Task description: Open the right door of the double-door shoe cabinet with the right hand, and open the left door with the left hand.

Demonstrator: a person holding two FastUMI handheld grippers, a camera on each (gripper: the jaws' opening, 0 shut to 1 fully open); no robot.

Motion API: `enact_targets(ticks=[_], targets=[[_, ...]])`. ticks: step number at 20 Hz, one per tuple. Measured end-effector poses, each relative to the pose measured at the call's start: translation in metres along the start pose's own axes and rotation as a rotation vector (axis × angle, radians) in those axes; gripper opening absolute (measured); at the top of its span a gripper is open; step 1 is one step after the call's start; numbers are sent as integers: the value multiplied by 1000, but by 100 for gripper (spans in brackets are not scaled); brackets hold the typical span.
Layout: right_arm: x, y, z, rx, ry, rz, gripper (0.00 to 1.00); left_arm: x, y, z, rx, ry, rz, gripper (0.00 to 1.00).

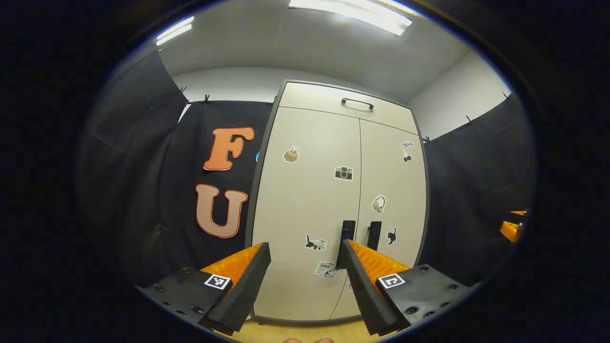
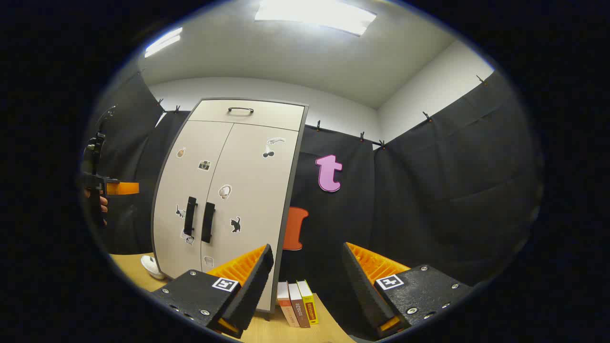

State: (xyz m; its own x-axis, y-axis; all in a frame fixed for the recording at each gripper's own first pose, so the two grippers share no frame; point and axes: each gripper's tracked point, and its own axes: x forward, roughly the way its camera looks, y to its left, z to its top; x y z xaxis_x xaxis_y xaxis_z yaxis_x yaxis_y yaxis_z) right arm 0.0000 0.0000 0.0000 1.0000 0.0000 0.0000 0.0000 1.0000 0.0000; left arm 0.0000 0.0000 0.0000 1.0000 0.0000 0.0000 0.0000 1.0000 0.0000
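The beige double-door shoe cabinet [image 1: 314, 200] stands straight ahead in the left gripper view, both doors shut. Two black vertical handles meet at the centre seam: the left door's handle [image 1: 347, 233] and the right door's handle [image 1: 374, 234]. My left gripper [image 1: 305, 252] is open, short of the cabinet, its right finger [image 1: 362, 281] overlapping the left handle's lower end. In the right gripper view the cabinet [image 2: 228, 190] is off to the left, its handles [image 2: 199, 220] side by side. My right gripper [image 2: 307, 259] is open and aimed at the black cloth right of the cabinet.
A top drawer with a black handle [image 1: 357, 103] caps the cabinet. Three upright books [image 2: 298, 309] stand on the wooden table [image 2: 267, 331] by the cabinet's right foot. A white object [image 2: 152, 267] lies at its left foot. A hand holds the other gripper [image 2: 107, 188] at far left.
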Motion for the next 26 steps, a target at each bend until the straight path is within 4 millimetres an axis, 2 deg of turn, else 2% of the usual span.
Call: enact_targets(ticks=[1, 4, 11, 14, 18, 24, 26], targets=[[1, 3, 1, -2, -11, 4, 89, 0, 1, 1, 1, -6, 2, 96], [3, 10, -3, -14, -2, 18, 89, -3, 3, 4, 28, -22, 10, 96], [2, 30, 9, -13, -36, 57, 89, -9, -4, -6, 86, 2, 7, 96], [2, 35, 6, -38, -37, 59, 94, -12, -4, -5, 106, -9, 17, 96], [4, 45, 5, -21, -25, 84, 94, -16, 2, -2, 101, -23, 29, 96], [5, 55, 4, -20, -19, 102, 94, -18, 24, -4, 77, -33, 75, 95], [9, 60, 0, -18, -10, 111, 94, -19, 20, -2, 55, -41, 49, 96]])
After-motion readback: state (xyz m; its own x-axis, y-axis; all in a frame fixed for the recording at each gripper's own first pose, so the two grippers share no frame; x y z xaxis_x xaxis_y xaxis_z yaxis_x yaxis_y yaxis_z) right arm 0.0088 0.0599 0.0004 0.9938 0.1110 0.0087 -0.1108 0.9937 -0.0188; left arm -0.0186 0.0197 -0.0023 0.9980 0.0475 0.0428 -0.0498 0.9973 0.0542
